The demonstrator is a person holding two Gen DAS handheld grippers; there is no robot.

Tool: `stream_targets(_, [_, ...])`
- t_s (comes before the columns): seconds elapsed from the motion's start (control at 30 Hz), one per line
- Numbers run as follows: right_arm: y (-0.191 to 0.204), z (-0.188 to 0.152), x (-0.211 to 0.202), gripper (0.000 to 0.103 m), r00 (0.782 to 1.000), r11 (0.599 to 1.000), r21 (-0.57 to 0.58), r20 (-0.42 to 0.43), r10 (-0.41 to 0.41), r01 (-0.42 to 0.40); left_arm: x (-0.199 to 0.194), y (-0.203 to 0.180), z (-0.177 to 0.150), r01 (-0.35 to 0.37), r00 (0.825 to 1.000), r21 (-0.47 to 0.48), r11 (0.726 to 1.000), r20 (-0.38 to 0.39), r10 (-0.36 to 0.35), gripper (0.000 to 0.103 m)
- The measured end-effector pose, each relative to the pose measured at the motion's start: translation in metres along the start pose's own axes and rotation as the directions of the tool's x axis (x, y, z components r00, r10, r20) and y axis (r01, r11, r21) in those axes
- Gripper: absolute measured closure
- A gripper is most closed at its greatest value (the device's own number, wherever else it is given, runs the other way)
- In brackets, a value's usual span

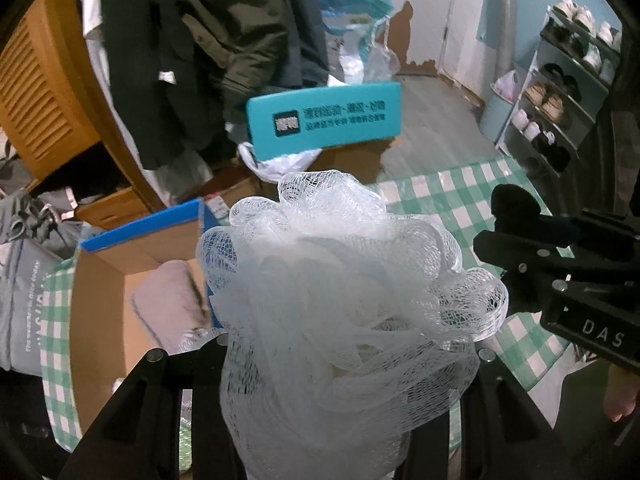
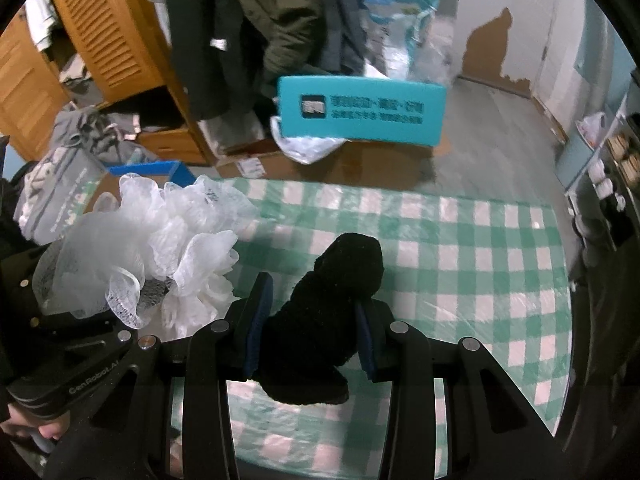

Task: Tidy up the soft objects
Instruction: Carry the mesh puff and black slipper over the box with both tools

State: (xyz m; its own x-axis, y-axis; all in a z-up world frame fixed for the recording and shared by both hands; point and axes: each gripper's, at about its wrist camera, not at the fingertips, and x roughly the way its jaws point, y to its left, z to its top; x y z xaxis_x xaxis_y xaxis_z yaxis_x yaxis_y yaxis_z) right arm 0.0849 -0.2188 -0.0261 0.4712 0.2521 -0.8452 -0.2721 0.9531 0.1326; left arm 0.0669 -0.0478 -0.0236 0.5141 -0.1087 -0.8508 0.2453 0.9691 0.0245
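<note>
Between your left gripper's [image 1: 344,360] jaws sits a white mesh bath pouf [image 1: 344,280], and those jaws are clamped on its lower part; the netting billows up and hides the fingertips in the left wrist view. From the right wrist view the same pouf shows at about nine o'clock, bunched above the left gripper's black body.

Your right gripper [image 2: 310,320] has its jaws closed on a black fuzzy sock-like item [image 2: 332,304], whose blue-padded fingers [image 2: 258,316] press it from both sides. Its rounded end sticks up past the pads toward twelve o'clock, and its other end hangs below them. In the left wrist view that dark bundle appears at three o'clock, poking out of the right gripper.

Below both grippers lies the table [image 2: 460,260], covered in a green-and-white checked cloth under clear plastic. Neither held item touches it.

At eight o'clock in the left wrist view, an open cardboard box [image 1: 104,288] with a blue edge stands on the table's end, with a pale grey-pink folded cloth [image 1: 168,300] inside. Further off, at twelve o'clock, a teal panel [image 1: 324,120] with dark printed characters rests against cartons on the floor. Dark coats [image 1: 192,40] hang behind it, and a shoe rack [image 1: 560,92] stands at two o'clock.
</note>
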Motion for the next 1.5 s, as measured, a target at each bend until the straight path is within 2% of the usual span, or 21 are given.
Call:
stream_targets(0.33, [0.046, 0.018, -0.002, 0.066, 0.998, 0.996, -0.066, 0.02, 0.054, -0.053, -0.024, 0.044, -0.006, -0.043, 0.998, -0.064, 0.997, 0.034, 0.045, 0.06])
stream_targets(0.77, [0.111, 0.032, 0.013, 0.066, 0.994, 0.981, -0.159, -0.003, 0.111, -0.11, -0.044, 0.112, -0.025, -0.1, 0.993, -0.156, 0.983, 0.048, 0.109, 0.06])
stream_targets(1.23, [0.174, 0.044, 0.048, 0.066, 0.987, 0.956, -0.244, -0.058, 0.15, -0.16, -0.024, 0.176, -0.05, -0.171, 0.985, -0.252, 0.952, -0.007, 0.175, 0.06])
stream_targets(1.5, [0.2, 0.052, 0.081, 0.066, 0.984, 0.945, -0.278, -0.105, 0.146, -0.17, 0.003, 0.204, -0.058, -0.175, 0.984, -0.307, 0.935, -0.065, 0.163, 0.058])
